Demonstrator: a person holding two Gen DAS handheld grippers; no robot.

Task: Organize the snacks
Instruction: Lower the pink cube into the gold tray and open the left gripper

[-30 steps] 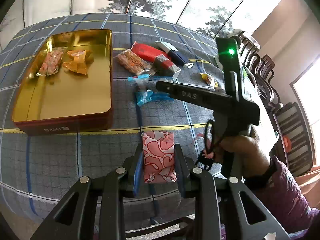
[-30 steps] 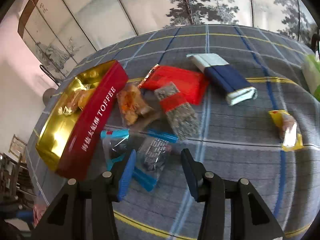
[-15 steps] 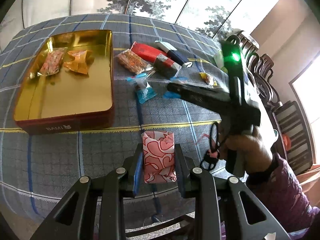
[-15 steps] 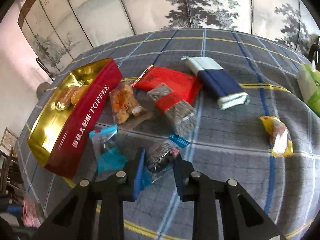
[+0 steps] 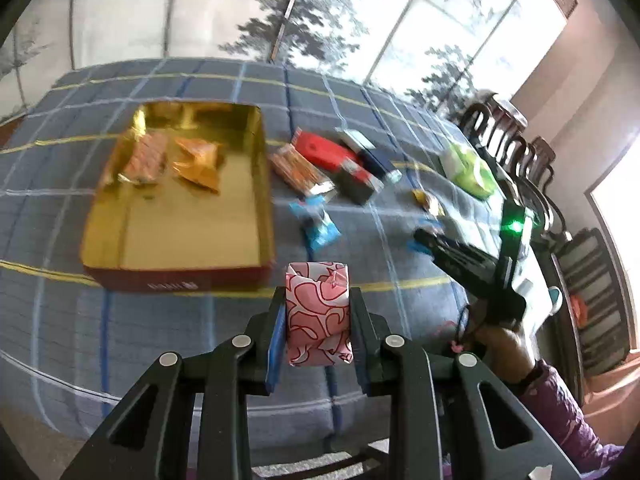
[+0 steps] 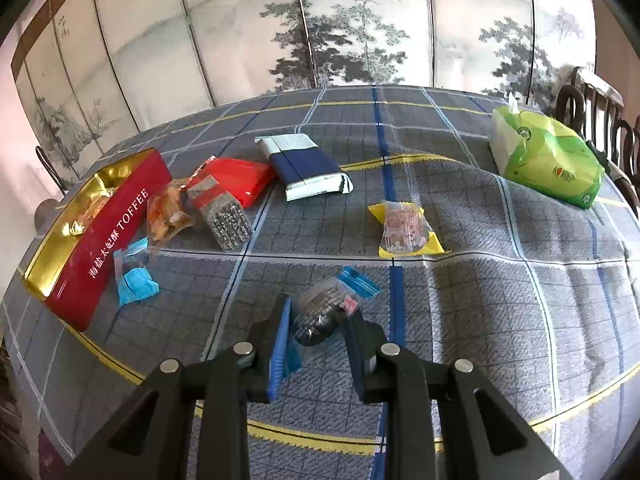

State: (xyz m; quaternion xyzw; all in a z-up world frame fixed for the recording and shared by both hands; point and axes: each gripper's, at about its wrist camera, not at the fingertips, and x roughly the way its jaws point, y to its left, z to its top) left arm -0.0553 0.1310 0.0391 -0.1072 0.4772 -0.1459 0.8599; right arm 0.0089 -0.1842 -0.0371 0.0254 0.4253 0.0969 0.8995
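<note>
Now left gripper (image 5: 318, 320) clamped on pink packet (image 5: 318, 316); right gripper (image 6: 320, 336) pinching blue-ended clear snack packet (image 6: 332, 308)

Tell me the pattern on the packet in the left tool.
Pink packet with red swirl outlines, clearest in the left wrist view.

Snacks spread over a table (image 6: 520, 280), with an open tin at the left.

We see the tin (image 5: 256, 184) holding two packets at its far end. To its right lie several snack packs (image 6: 224, 200) close together; further right sits one packet (image 6: 404, 224) alone, and a tissue pack (image 6: 548, 160) lies behind it near the table's right edge.
</note>
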